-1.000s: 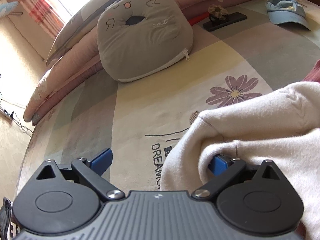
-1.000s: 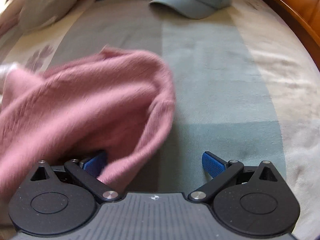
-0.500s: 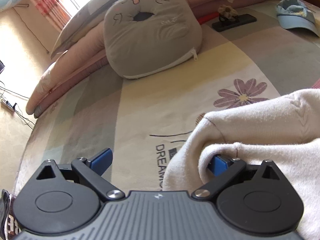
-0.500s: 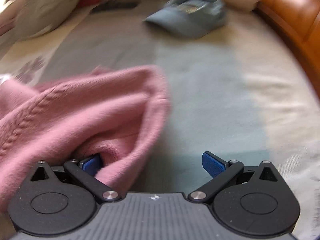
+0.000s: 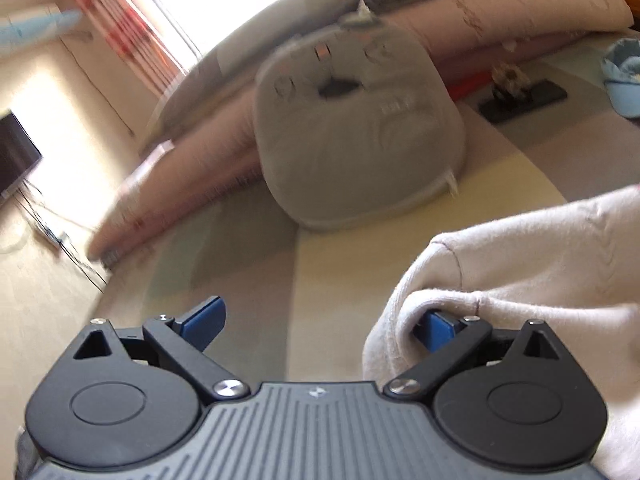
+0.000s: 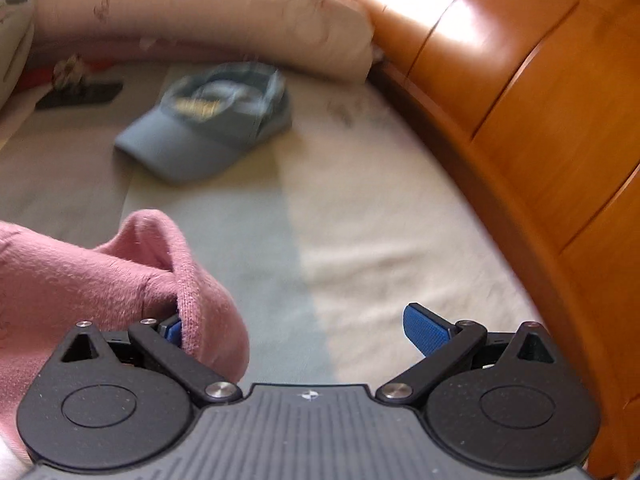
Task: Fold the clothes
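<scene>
In the left wrist view a cream sweater [image 5: 540, 264] fills the lower right, and a fold of it drapes over the right finger [image 5: 438, 326]. My left gripper [image 5: 320, 316] stands open, nothing between its fingers. In the right wrist view, the same or another garment shows as pink knit [image 6: 80, 280] at the lower left, its ribbed edge hanging over the left finger [image 6: 173, 327]. My right gripper [image 6: 294, 322] is open too, with its right finger bare above the bedsheet [image 6: 360, 240].
A grey cat-face cushion [image 5: 360, 136] lies ahead on the bed against a rolled quilt [image 6: 200, 12]. A blue cap [image 6: 212, 120] and a black phone [image 6: 80, 94] lie further up. A wooden bed frame [image 6: 520, 100] curves along the right. The bed's edge and floor [image 5: 36, 300] are at the left.
Both views have tilted up towards the head of the bed, with motion blur. The flower print has dropped out of the left view. Cloth stays hooked over one finger of each gripper.
</scene>
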